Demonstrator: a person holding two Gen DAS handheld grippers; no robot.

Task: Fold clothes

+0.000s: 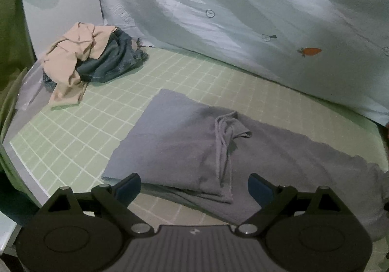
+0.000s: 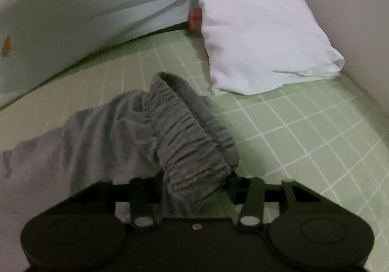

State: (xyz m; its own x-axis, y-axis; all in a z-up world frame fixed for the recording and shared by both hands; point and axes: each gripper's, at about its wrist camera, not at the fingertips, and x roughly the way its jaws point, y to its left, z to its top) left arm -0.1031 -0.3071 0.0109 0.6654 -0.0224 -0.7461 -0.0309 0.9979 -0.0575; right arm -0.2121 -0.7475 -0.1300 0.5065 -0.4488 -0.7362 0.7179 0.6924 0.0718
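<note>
Two grippers work the grey trousers: right gripper fingers clamp the waistband between them — left gripper fingers spread, empty; next, carry it over.

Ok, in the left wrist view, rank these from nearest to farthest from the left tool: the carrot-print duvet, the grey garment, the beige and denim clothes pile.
1. Grey garment, flat on the green grid mat, just ahead of the open left tool.
2. Beige and denim clothes pile, far left on the mat.
3. Carrot-print duvet, along the back behind the mat.
</note>
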